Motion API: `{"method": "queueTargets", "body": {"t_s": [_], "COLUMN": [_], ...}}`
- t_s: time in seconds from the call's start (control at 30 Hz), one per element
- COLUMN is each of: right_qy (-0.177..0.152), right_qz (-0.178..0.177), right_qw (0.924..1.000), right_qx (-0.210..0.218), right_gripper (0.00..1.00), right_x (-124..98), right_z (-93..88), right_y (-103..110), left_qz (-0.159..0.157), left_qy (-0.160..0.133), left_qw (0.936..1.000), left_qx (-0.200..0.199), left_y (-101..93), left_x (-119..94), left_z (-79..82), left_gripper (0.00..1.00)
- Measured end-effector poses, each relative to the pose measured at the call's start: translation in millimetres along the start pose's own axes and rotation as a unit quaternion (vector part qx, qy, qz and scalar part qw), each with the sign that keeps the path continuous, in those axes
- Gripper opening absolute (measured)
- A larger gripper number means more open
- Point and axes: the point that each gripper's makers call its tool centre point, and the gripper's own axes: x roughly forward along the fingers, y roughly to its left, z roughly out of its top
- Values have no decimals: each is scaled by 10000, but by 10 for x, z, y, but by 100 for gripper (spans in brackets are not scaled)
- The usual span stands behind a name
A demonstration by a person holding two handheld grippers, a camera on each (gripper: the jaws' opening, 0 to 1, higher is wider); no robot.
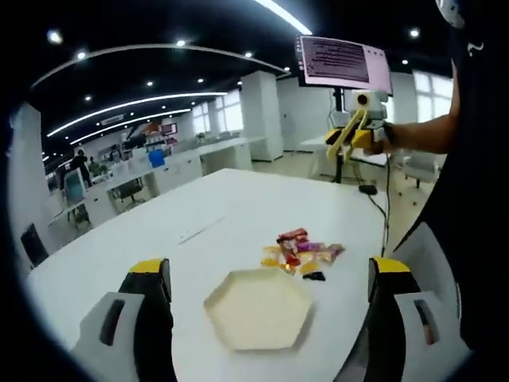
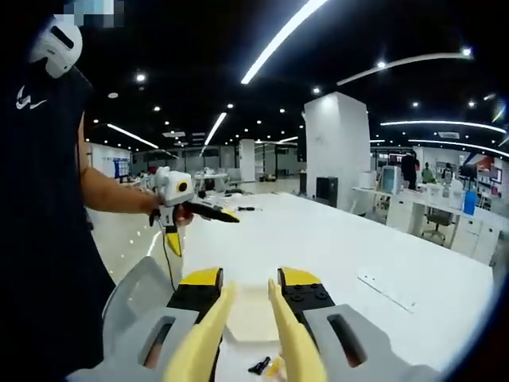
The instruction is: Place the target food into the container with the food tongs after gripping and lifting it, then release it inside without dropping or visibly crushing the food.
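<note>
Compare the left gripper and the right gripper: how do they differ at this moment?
The left gripper is spread wide and carries nothing; the right gripper is set narrower, closed on yellow food tongs. The left gripper frames the cream hexagonal plate and the pile of wrapped candies; the right gripper's tongs point at the plate, gripping nothing. Both have black tips capped in yellow.

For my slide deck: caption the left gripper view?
Open left gripper hovers over empty hexagonal tray beside wrapped candies on white table.
</note>
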Motion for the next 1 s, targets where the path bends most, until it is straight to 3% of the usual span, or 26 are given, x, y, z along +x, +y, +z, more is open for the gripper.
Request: {"method": "queueTargets", "body": {"t_s": [0.07,0.13,0.17,0.2,0.3,0.4,0.6,0.73,0.8,1.0], "right_qy": [43,20,1,11,64,124,281,345,541,717], "right_qz": [-104,-157,-162,-241,-287,-341,-560,-619,-650,-597], "right_qw": [9999,9999,9999,9997,9996,9993,9980,9975,9964,9956], "right_qx": [-73,-41,-31,24,32,25,3,80,-8,113], "right_gripper": [26,26,27,27,27,27,27,27,27,26], "right_x": [10,9,8,6,4,7,33,51,51,20], "right_z": [-55,-83,-98,-122,-183,-250,-456,-604,-741,-1005], "right_y": [-6,-3,-8,-32,-38,-44,-85,-81,-93,-111], "left_qz": [41,389,395,251,283,290,503,515,517,573], "left_qy": [46,299,316,122,-25,5,147,211,211,267], "left_qw": [10000,9987,9987,9993,9995,9989,9979,9967,9965,9953], "left_qx": [-65,95,86,-237,-155,-371,-368,-583,-623,-740], "left_y": [-42,31,27,-28,-74,-85,-127,-196,-224,-215], "left_x": [2,-26,-29,-36,-85,-115,-213,-232,-224,-199], "left_z": [-145,-344,-369,-395,-480,-661,-1013,-1182,-1232,-1350], "left_gripper": [99,99,99,99,99,99,99,99,99,99]}}
